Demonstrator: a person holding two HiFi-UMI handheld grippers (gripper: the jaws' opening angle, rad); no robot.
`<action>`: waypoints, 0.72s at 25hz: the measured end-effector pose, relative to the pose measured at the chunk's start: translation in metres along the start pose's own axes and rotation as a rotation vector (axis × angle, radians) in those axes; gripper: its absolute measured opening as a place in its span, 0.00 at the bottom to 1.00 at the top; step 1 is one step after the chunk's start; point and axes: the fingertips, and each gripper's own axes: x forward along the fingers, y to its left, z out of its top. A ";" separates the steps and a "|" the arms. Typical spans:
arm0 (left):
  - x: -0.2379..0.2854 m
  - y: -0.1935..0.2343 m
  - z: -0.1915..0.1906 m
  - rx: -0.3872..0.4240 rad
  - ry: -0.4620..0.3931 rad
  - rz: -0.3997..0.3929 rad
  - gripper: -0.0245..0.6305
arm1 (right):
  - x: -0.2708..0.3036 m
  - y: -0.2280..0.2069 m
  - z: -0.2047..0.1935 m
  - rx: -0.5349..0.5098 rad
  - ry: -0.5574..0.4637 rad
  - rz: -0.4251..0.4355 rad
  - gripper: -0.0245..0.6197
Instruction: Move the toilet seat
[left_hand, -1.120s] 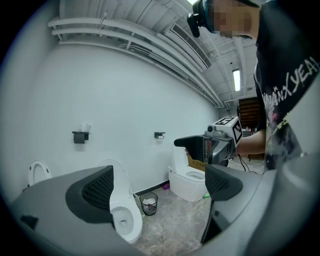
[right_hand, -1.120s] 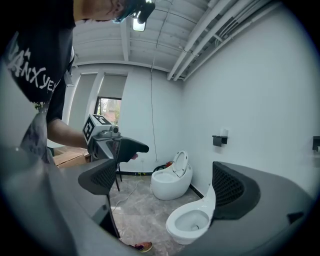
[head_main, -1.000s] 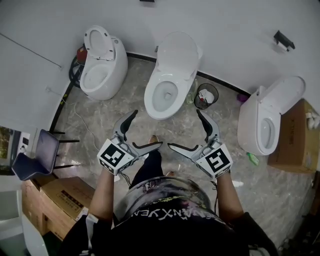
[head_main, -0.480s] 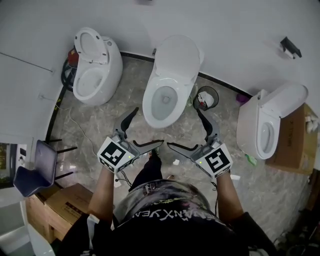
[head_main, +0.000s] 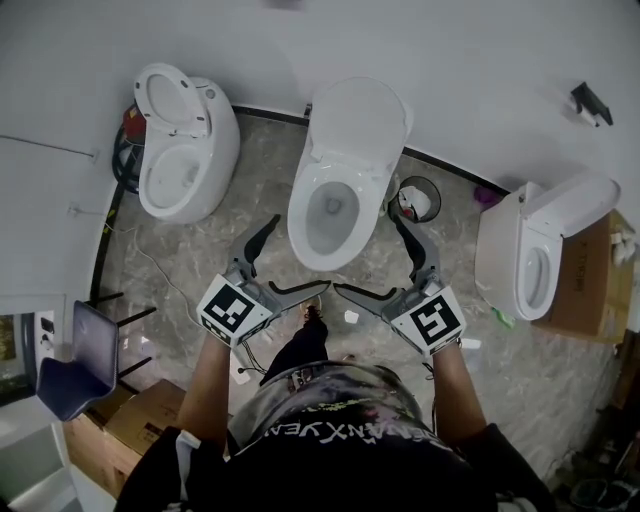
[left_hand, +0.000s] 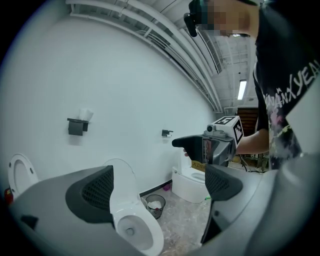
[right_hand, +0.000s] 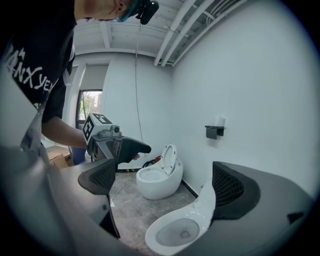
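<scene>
Fingers (head_main: 255, 245) are spread wide, empty, on left gripper (head_main: 297, 255) and right gripper (head_main: 366, 255), both held short of the twelve o'clock toilet (head_main: 335, 235), seemingly readied for its seat (head_main: 305, 200).

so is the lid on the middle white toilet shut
No, the white oval lid of the middle white toilet stands raised, leaving the bowl uncovered.

white toilet (head_main: 342, 180), grey marbled floor (head_main: 262, 188)

The waste bin (head_main: 400, 190) holds something white (too small to identify); the cardboard box (head_main: 600, 290) runs off the edge.
</scene>
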 end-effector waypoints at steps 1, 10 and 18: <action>0.001 0.007 0.000 -0.003 -0.003 -0.005 0.87 | 0.007 -0.004 0.000 0.001 0.004 -0.003 0.95; 0.013 0.053 -0.018 -0.027 0.022 -0.046 0.87 | 0.052 -0.026 -0.005 0.015 0.025 -0.037 0.95; 0.028 0.061 -0.020 -0.043 0.023 -0.040 0.87 | 0.058 -0.039 -0.016 0.027 0.031 -0.029 0.95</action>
